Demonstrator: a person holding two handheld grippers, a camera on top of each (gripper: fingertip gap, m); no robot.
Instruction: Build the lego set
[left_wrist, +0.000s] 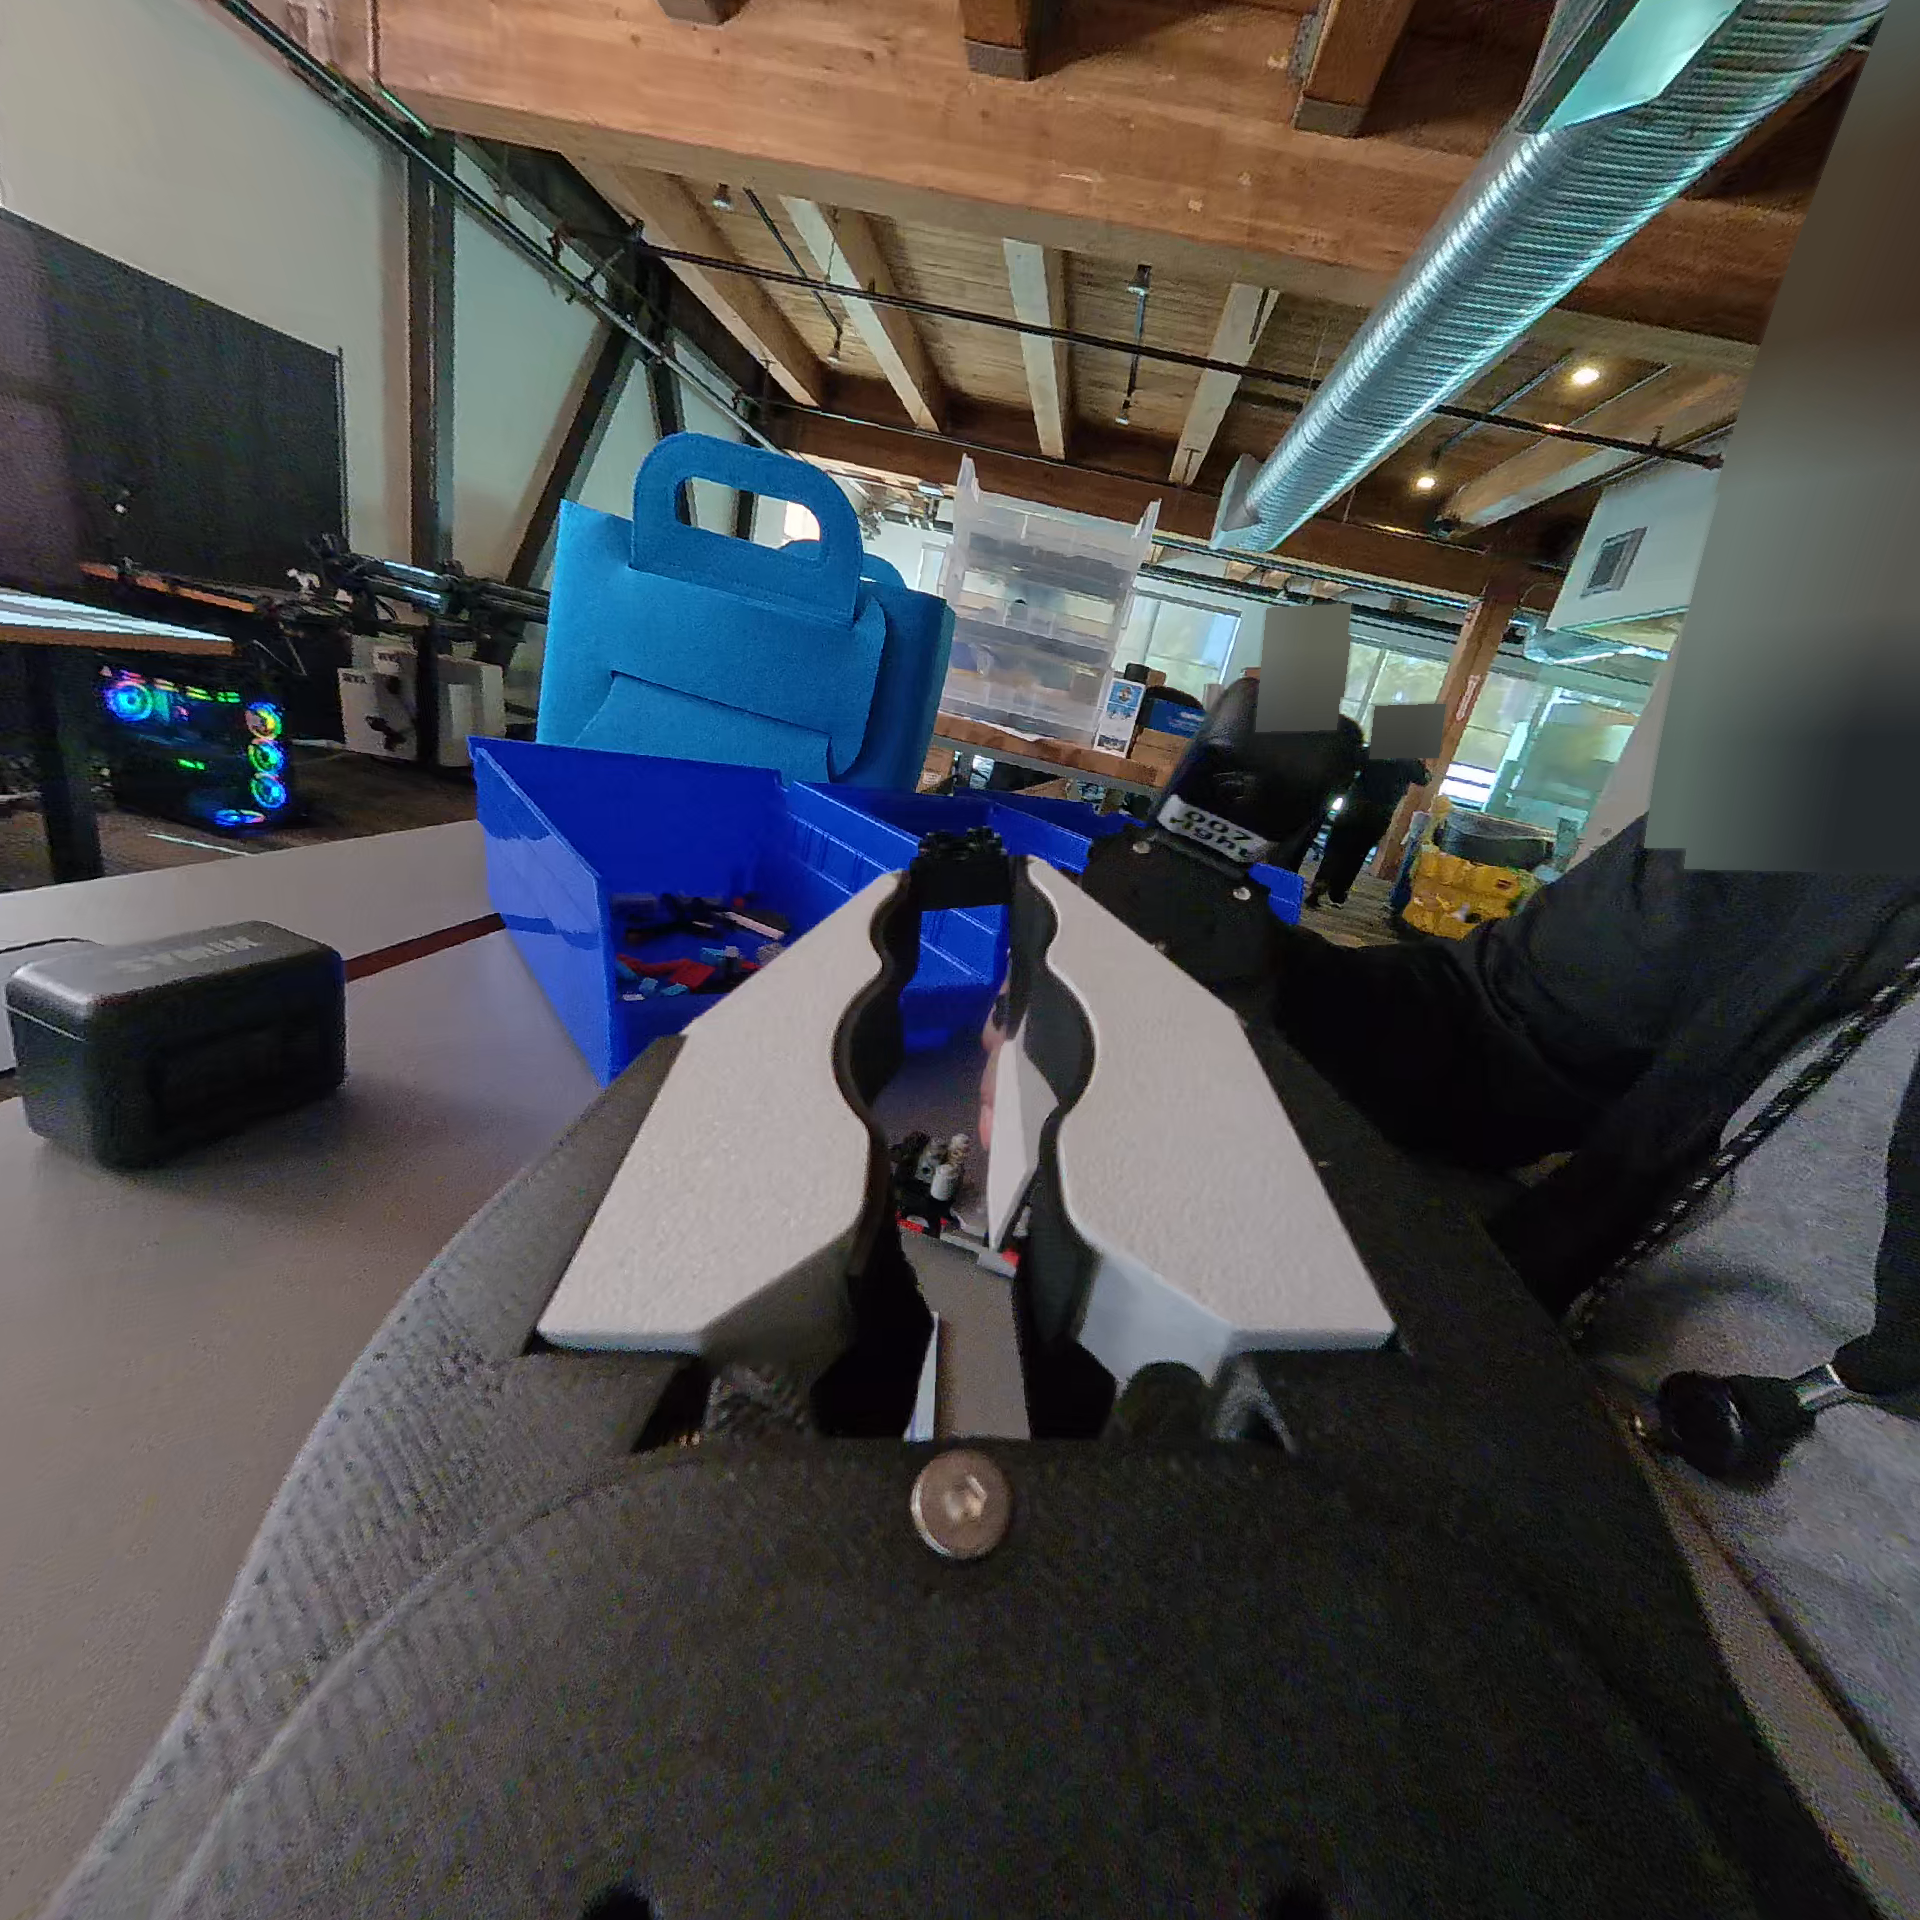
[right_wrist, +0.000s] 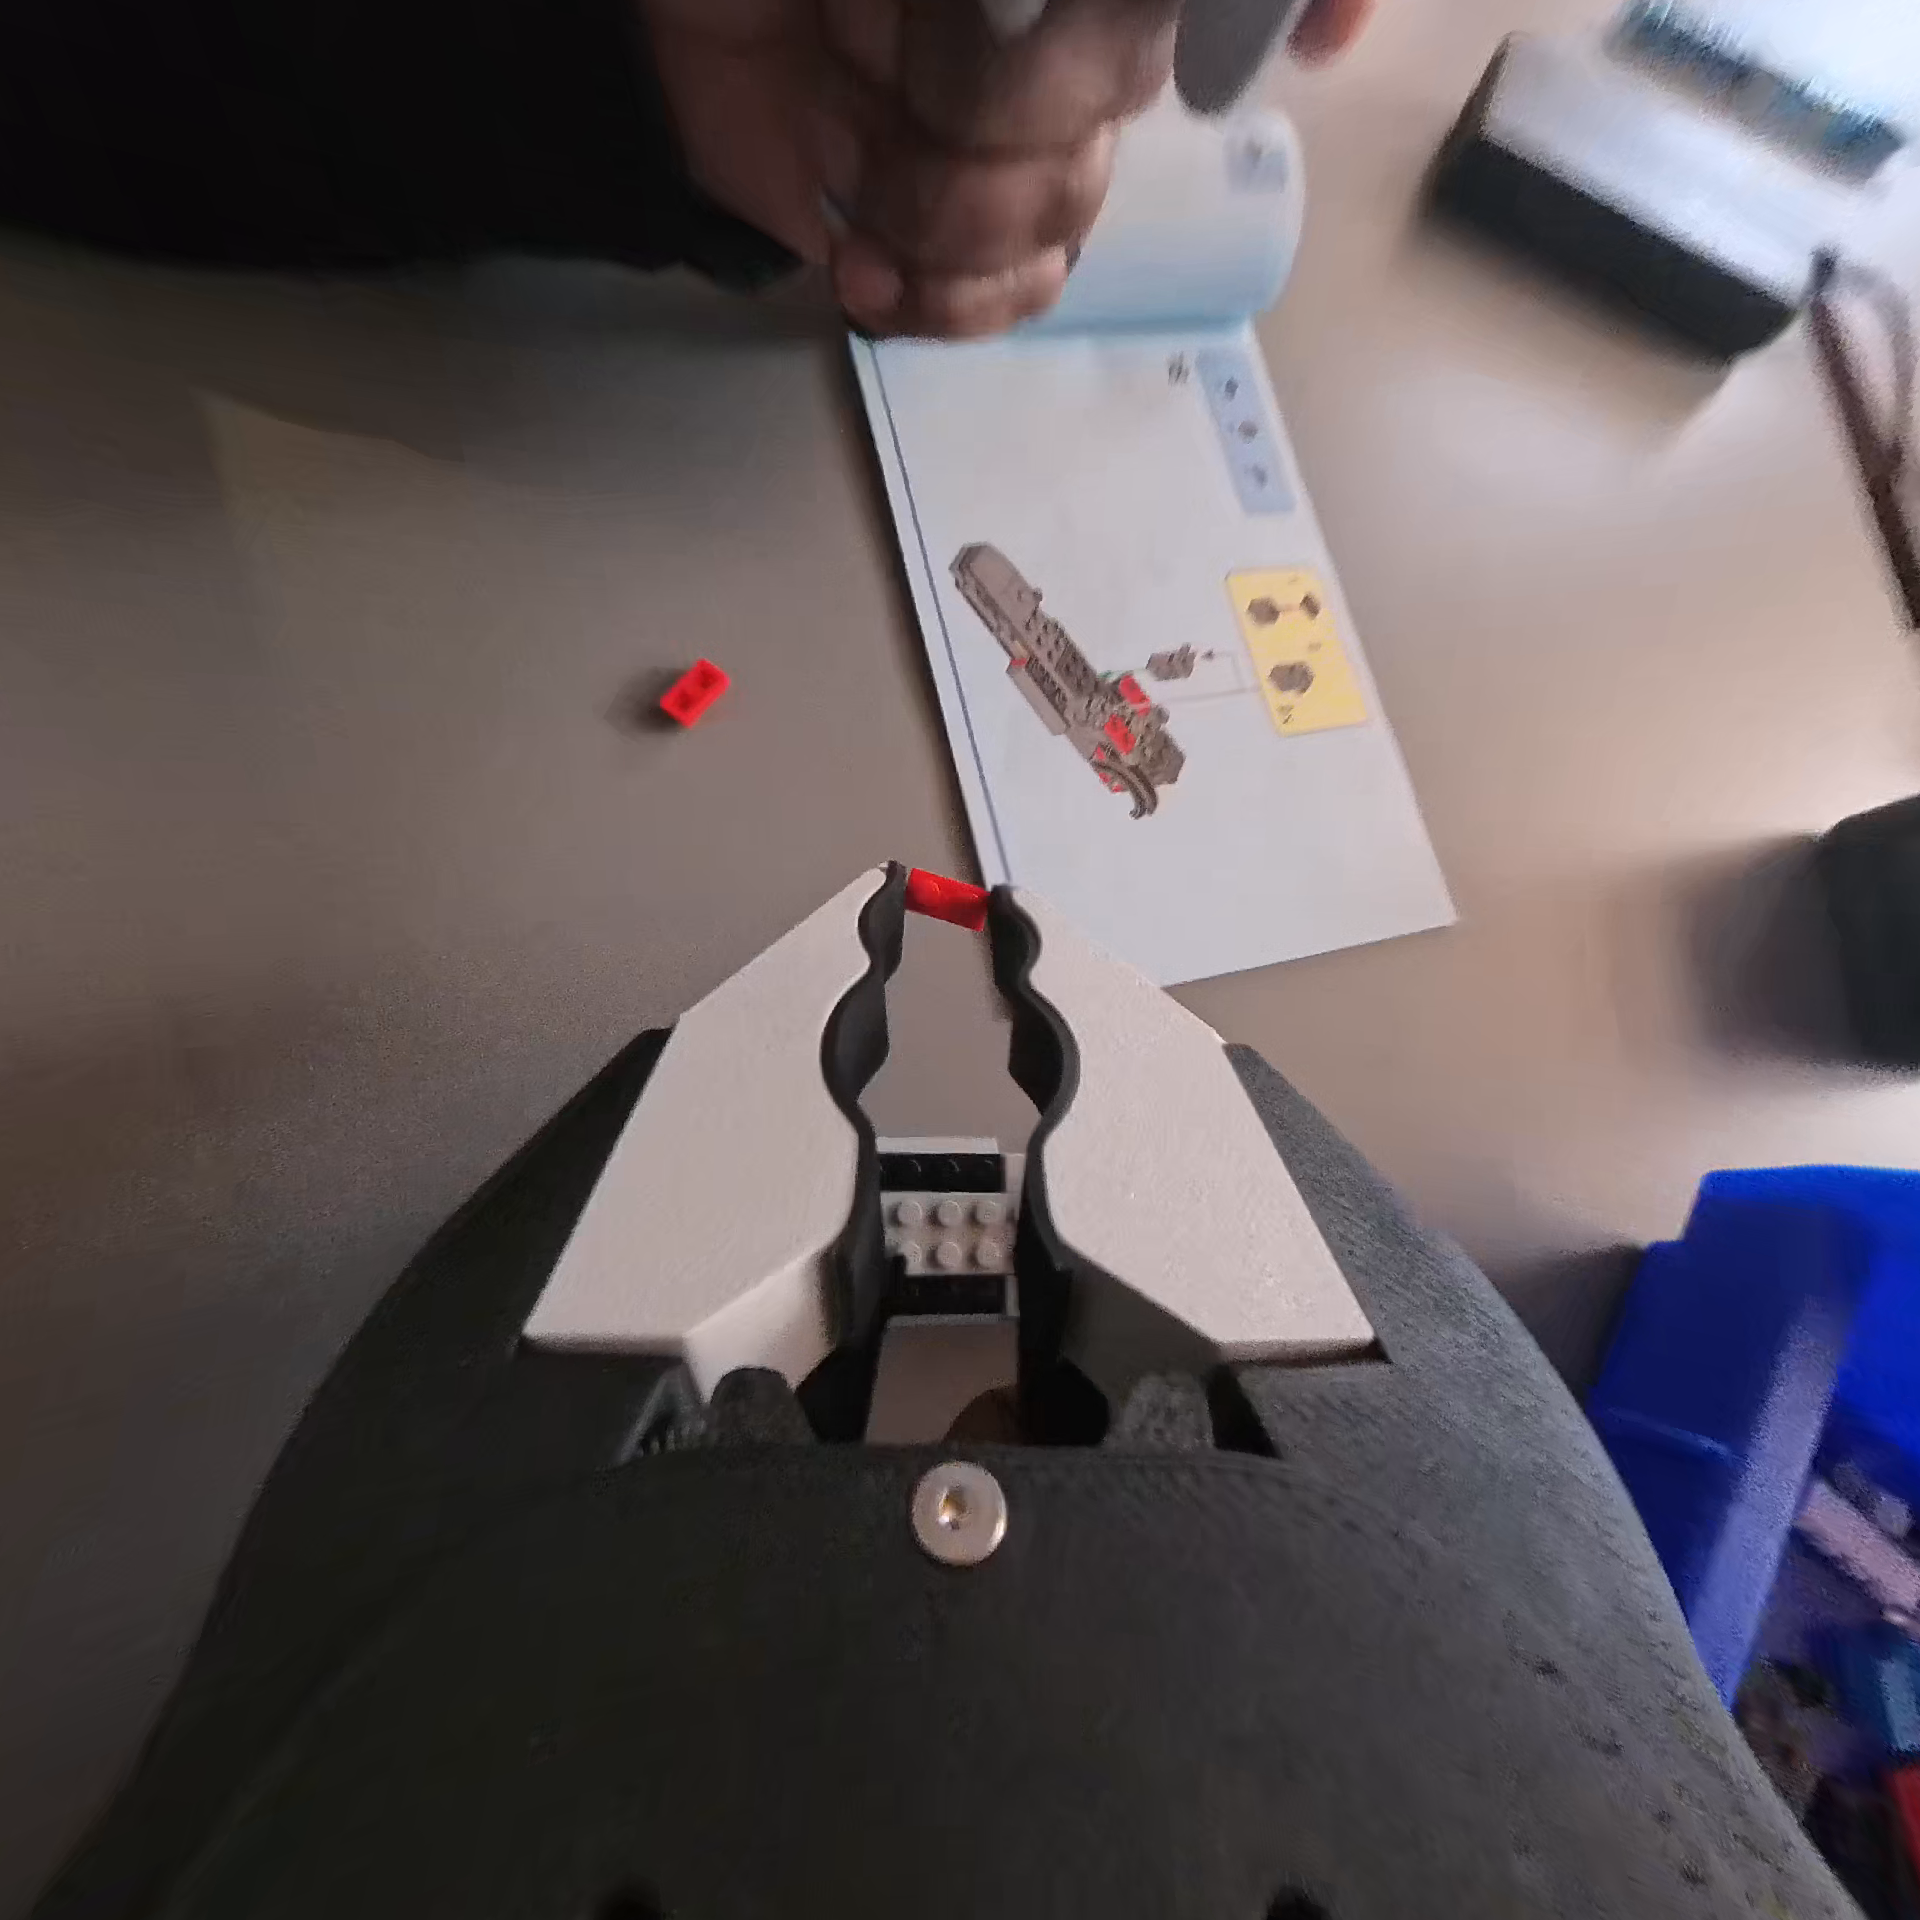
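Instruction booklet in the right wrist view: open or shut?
Open. The pale blue paper instruction booklet lies flat on the grey table, one diagram page up, with another page curled over at its far end.

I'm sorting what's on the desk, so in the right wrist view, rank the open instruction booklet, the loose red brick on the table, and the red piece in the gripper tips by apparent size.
1. Open instruction booklet, by far the largest.
2 and 3. Loose red brick and the red piece pinched in the right gripper look alike; the held one is nearer the camera, so unranked.

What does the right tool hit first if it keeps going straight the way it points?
Probably the grey table near the instruction booklet's lower left corner. The right tool, shut on a red piece, points there; depth is unclear.
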